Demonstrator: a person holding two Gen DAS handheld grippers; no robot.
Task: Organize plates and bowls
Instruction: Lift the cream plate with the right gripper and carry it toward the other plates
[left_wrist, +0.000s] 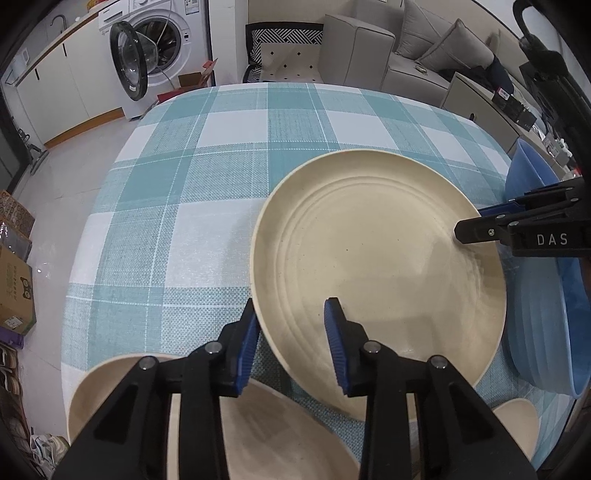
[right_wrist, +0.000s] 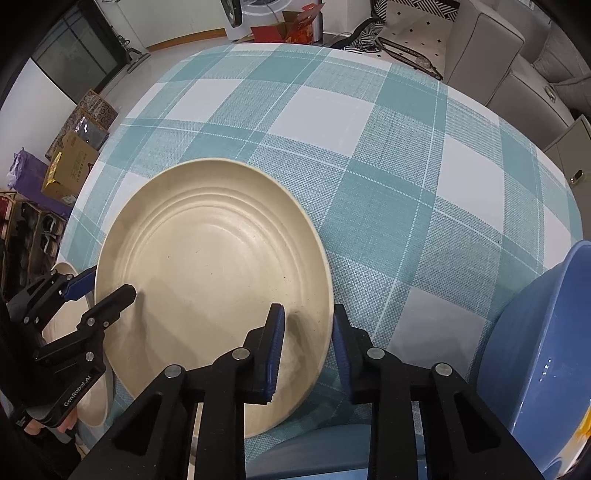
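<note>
A large cream ribbed plate (left_wrist: 376, 258) (right_wrist: 214, 288) lies over the checked tablecloth, and it looks slightly raised above it. My left gripper (left_wrist: 291, 325) is open and straddles the plate's left rim, one finger outside and one over the plate; it shows in the right wrist view (right_wrist: 103, 288). My right gripper (right_wrist: 308, 325) is open and straddles the right rim; it shows in the left wrist view (left_wrist: 476, 221). A blue bowl (left_wrist: 539, 295) (right_wrist: 539, 350) sits to the right of the plate. A cream bowl (left_wrist: 258, 424) (right_wrist: 74, 369) lies under my left gripper.
The round table (left_wrist: 221, 177) (right_wrist: 406, 184) has a teal and white checked cloth. Another cream dish (left_wrist: 517, 424) sits at the near right edge. A washing machine (left_wrist: 159, 48), a sofa (left_wrist: 424, 48) and cardboard boxes (right_wrist: 70, 162) stand around the table.
</note>
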